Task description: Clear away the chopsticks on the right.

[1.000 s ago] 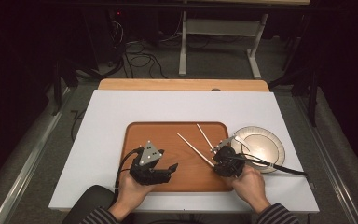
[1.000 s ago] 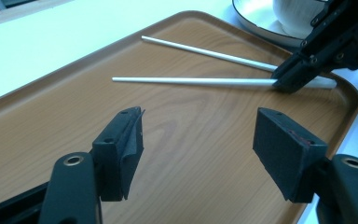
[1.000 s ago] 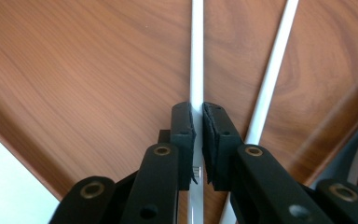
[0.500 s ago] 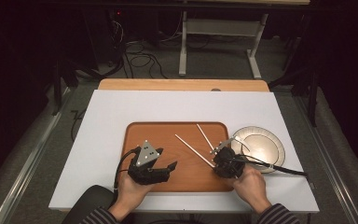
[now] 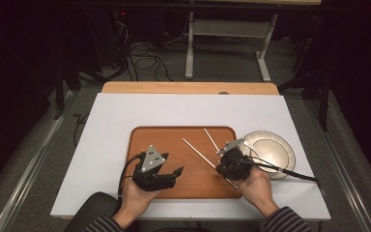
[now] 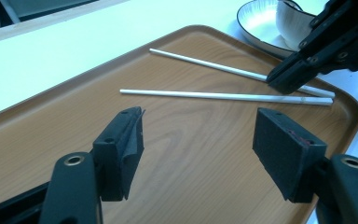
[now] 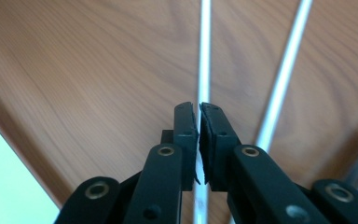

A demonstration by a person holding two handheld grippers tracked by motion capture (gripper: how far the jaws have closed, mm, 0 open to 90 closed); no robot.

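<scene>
Chopsticks: two thin white chopsticks [image 5: 199, 152] are seen lying flat on the wooden tray [image 5: 149, 135], slightly splayed, toward its right half.
Held stick: the nearer chopstick [image 7: 204, 56] runs straight into the closed jaws in the right gripper view, near its lower end; the second chopstick [image 7: 284, 65] lies just beside it, untouched.
Right gripper: the right gripper [image 5: 227, 166] has just been closing, and its pads are pressed together on the stick.
Left gripper: the left gripper [image 6: 200, 140] is held wide open above bare tray, with nothing between the jaws.
Surroundings: a pale plate [image 5: 280, 150] with a small bowl [image 6: 296, 23] on it stands just right of the tray, on the white tabletop [image 5: 174, 108].
Handling: the stick is judged light, stiff and smooth; being round and slim, it is likely to roll or pivot in the pads.
Grasp point: a hold nearer the middle would be expected to limit swinging; lifting should be kept level.
</scene>
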